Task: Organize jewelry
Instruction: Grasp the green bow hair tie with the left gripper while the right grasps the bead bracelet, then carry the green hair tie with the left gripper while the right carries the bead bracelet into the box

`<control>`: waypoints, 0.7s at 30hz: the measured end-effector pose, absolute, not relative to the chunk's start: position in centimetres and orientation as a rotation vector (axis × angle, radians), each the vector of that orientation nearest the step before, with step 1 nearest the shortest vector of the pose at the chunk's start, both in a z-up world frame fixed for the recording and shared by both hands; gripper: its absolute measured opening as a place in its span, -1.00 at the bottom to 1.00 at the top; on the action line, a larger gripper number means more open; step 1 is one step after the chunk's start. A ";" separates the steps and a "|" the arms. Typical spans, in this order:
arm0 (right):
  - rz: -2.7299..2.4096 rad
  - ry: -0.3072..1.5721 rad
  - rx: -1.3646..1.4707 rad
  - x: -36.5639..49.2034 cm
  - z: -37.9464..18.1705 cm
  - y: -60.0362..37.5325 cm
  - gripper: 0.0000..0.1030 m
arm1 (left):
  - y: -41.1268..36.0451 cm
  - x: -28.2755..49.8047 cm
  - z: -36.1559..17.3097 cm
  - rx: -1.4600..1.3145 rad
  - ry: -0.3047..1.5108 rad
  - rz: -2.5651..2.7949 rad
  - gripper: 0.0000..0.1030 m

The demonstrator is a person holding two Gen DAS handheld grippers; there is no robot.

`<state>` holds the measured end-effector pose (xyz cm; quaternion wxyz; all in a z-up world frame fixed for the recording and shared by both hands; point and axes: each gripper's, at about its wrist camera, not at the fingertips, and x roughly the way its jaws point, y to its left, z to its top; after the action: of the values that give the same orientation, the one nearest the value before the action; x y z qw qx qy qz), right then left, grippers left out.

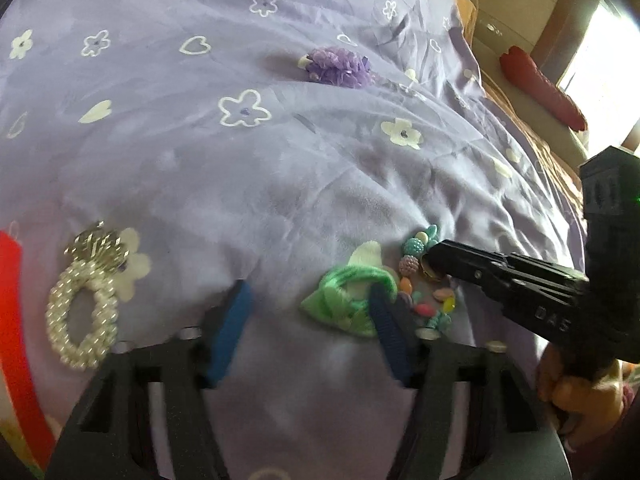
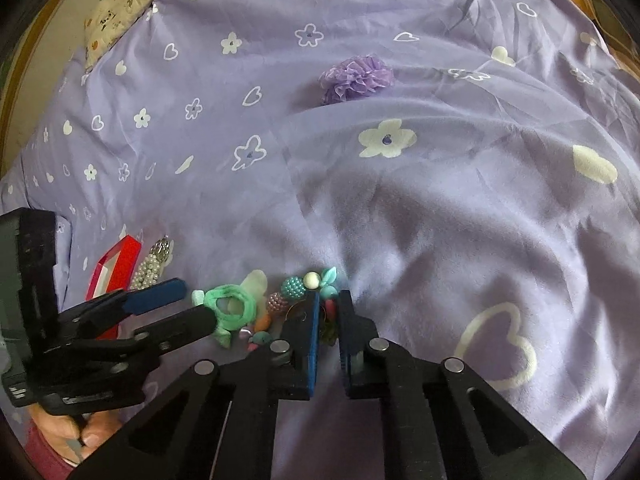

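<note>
A green fabric hair tie (image 1: 344, 296) lies on the purple bedspread, next to a colourful beaded bracelet (image 1: 416, 268). My left gripper (image 1: 310, 300) is open, and its right finger rests on or in the green tie. In the right wrist view the green tie (image 2: 230, 306) sits left of the bracelet (image 2: 296, 294). My right gripper (image 2: 330, 302) is narrowly closed around part of the bracelet, low on the cloth. A pearl bracelet (image 1: 82, 312) with a silver charm lies at the left. A purple ruffled scrunchie (image 1: 338, 66) lies farther away.
A red-rimmed box (image 1: 16, 340) stands at the left edge, also in the right wrist view (image 2: 116, 270). The flowered purple bedspread (image 2: 400, 208) is rumpled. A patterned pillow (image 2: 120, 12) lies at the far left corner. A red object (image 1: 540, 88) lies beyond the bed.
</note>
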<state>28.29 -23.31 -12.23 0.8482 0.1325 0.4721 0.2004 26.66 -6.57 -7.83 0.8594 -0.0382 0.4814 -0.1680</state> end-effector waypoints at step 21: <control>0.524 0.849 0.294 23.0 -5.8 -20.6 -0.86 | 0.0 17.6 -3.6 -0.193 0.917 -0.285 -0.89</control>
<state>22.96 -20.57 -5.83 0.8678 0.1407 0.4057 0.2501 17.58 0.00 -3.55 0.8825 -0.0928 0.4402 -0.1371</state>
